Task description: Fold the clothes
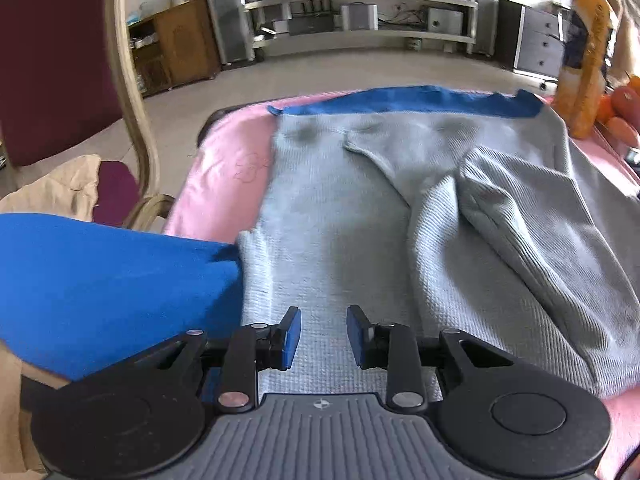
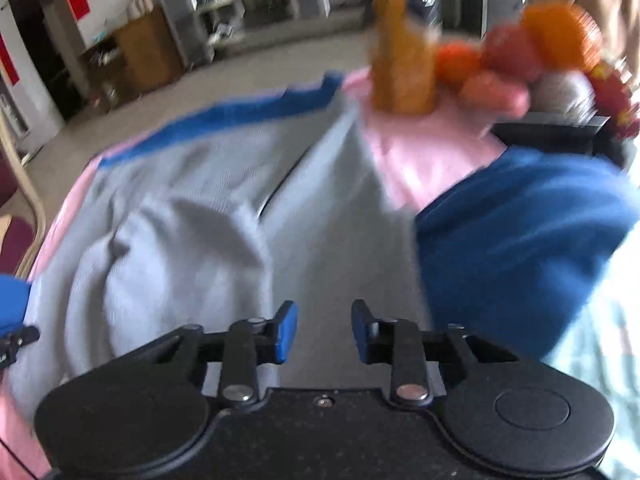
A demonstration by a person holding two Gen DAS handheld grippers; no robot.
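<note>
Grey sweater (image 1: 352, 208) lies spread on the pink-covered counter (image 1: 224, 168), blue hem at far edge, sleeve folded in. I'm between folds, I reckon. Left gripper (image 1: 323, 336) and right gripper (image 2: 324, 330) both partly open, holding nothing. Next: grab near edge, fold fwd.

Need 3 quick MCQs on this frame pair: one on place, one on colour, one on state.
1. Where does the orange bottle stand?
A. at the far right of the pink cover
B. on the chair
C. on the floor

2. What colour is the band along the far edge of the grey garment?
A. red
B. blue
C. green

3. The left hand-held gripper is:
A. shut on the garment
B. open and empty
C. holding the bottle

Key: A, the bottle sits beside the fruit; B, the edge is blue; B, a bare gap between the pads.
</note>
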